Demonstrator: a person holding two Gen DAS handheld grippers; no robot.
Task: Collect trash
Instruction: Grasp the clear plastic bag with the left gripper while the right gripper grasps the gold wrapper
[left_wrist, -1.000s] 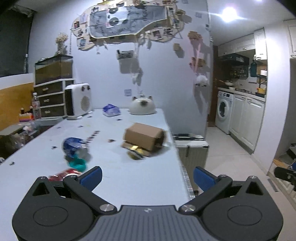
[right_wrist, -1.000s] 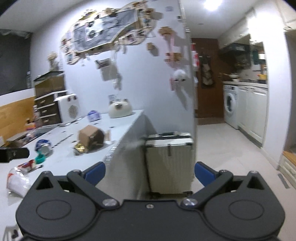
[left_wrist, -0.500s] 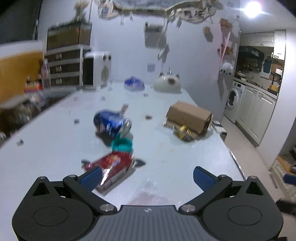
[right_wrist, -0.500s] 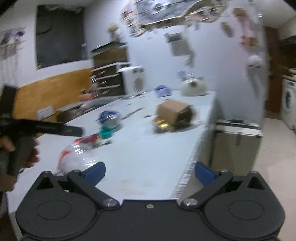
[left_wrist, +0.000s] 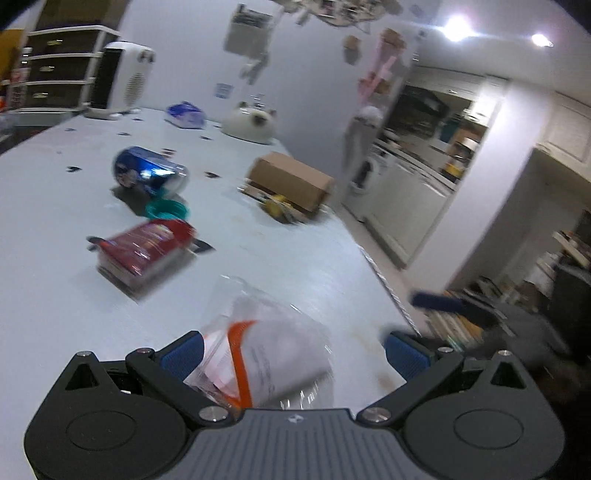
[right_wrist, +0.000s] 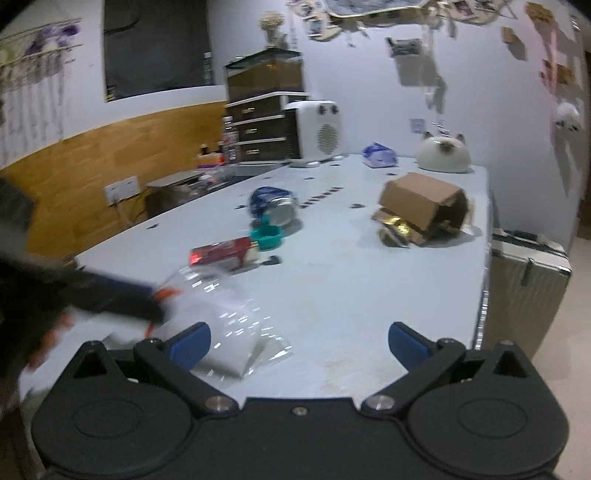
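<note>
Right view only: suitcase (right_wrist: 524, 273) beside table (right_wrist: 351, 295) | my left gripper (left_wrist: 293, 349) wide around clear bag (left_wrist: 266, 354), long axis away from me | my right gripper (right_wrist: 299, 339) wide, empty

Pale blue-white table (right_wrist: 369, 295) seen, surface scattered with small dark scraps. Cardboard box (right_wrist: 424, 206) taken as landmark, laid on side near right edge, gold wrapper (right_wrist: 395, 227) touching its front. Left of box: blue can (right_wrist: 273, 205) on side, teal lid (right_wrist: 266, 237) just before it. Nearer than box, to left: red packet (right_wrist: 221, 253), then clear plastic bag (right_wrist: 221, 314) at near edge. Behind box: cat-shaped white pot (right_wrist: 443, 157), blue-white wrapper (right_wrist: 380, 155), white heater (right_wrist: 317, 133).
</note>
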